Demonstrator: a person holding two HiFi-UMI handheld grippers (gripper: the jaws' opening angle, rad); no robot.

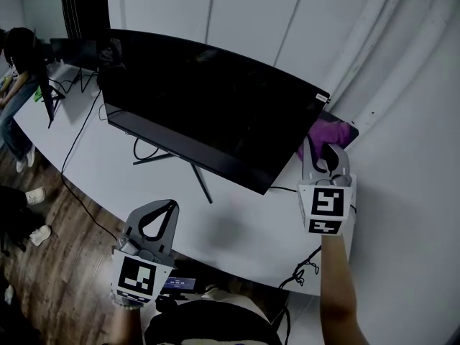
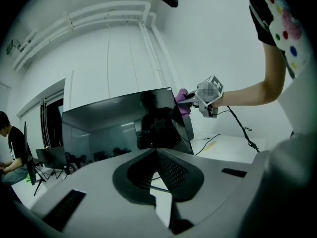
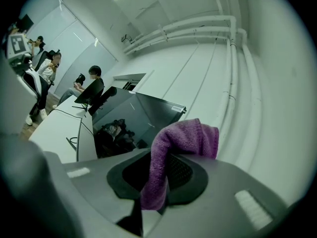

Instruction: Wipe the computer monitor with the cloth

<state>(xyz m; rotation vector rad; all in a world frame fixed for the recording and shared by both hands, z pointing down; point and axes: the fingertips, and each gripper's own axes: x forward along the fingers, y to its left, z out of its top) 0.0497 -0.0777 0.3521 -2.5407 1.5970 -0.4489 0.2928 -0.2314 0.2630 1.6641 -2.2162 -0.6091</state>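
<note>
Head view: the large curved black computer monitor (image 1: 208, 106) stands on a thin black splayed-leg stand (image 1: 199, 180) on the long white desk (image 1: 237, 228). Its screen is dark.

Right gripper (image 1: 325, 154): we find it at the monitor's right end, raised off the desk. In its own view the two jaws are clamped on a purple terry cloth (image 3: 184, 136). The cloth runs up between the jaws and folds over above them. In the head view the cloth (image 1: 328, 131) sits just behind the monitor's right edge. We cannot tell whether it touches the frame (the left gripper view puts it right at the upper right corner).

Left gripper (image 1: 170, 204): it is held low over the near edge of the desk, well apart from the monitor. Its own view shows the jaws brought together at the tips with nothing between them, pointing toward the screen.

Other notes: a thin black cable (image 1: 305, 268) trails over the desk edge below the right gripper. A seated person (image 1: 16, 77) is at the far left, beside a second small dark screen (image 1: 75, 52). Brown wood floor (image 1: 61, 264) shows beneath the desk.
</note>
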